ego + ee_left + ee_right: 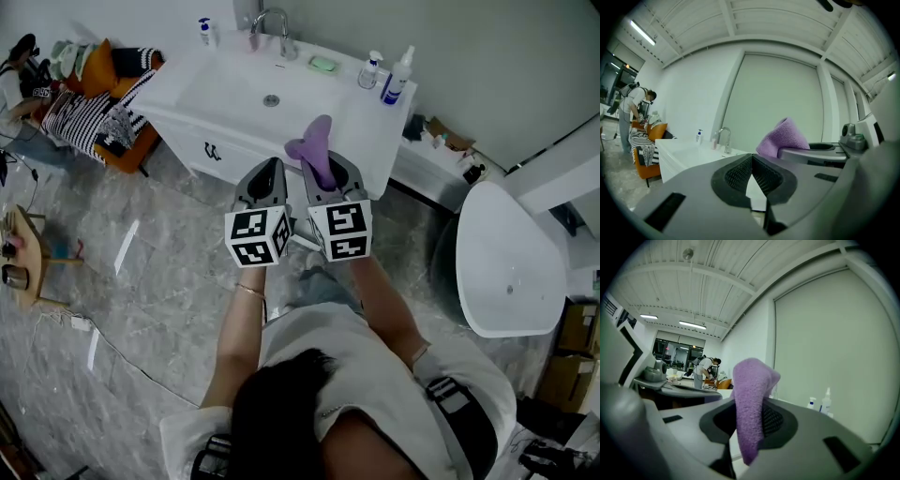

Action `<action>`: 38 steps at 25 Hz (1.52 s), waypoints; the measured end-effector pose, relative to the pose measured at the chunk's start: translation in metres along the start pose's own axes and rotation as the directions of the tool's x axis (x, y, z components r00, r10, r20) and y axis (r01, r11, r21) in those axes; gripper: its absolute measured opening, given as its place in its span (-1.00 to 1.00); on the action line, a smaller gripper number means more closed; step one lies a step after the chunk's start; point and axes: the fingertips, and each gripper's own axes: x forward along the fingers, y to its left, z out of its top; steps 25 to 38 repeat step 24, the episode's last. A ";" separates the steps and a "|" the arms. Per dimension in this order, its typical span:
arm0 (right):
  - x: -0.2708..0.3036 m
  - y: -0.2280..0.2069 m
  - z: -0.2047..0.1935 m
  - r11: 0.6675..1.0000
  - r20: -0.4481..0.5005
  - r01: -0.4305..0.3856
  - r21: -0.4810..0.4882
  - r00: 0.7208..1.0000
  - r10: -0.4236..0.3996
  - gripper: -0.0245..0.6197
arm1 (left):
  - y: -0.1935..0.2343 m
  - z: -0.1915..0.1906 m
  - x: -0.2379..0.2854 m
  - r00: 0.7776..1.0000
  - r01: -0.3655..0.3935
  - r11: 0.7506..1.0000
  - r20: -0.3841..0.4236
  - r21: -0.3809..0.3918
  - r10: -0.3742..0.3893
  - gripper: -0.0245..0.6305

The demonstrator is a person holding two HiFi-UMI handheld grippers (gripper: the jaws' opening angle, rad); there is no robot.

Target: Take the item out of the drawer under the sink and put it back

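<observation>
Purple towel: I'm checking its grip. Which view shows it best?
The right gripper view: the purple towel fills the centre, pinched in the jaws of the right hand-held gripper. The head view shows it small, from above; the left gripper view only its folded top.

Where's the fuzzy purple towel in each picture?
Head view: in the middle, the purple towel sticks up from the right gripper, in front of the sink.
Left gripper view: right of middle, resting above the right gripper's body.
Right gripper view: dead centre, pinched between the jaws.
Shared landmark: the orange sofa.
</observation>
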 end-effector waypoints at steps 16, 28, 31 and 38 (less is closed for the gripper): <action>0.001 0.012 0.003 0.999 0.004 0.024 -0.022 1.000 -0.024 -0.62 | 0.005 0.000 -0.007 1.000 0.020 1.000 0.009 0.003 -0.020 -0.91; 0.002 0.017 0.006 1.000 0.014 0.020 -0.021 1.000 -0.020 -0.62 | 0.006 -0.003 -0.009 1.000 0.021 1.000 0.000 0.015 -0.021 -0.91; 0.002 0.017 0.006 1.000 0.014 0.020 -0.021 1.000 -0.020 -0.62 | 0.006 -0.003 -0.009 1.000 0.021 1.000 0.000 0.015 -0.021 -0.91; 0.002 0.017 0.006 1.000 0.014 0.020 -0.021 1.000 -0.020 -0.62 | 0.006 -0.003 -0.009 1.000 0.021 1.000 0.000 0.015 -0.021 -0.91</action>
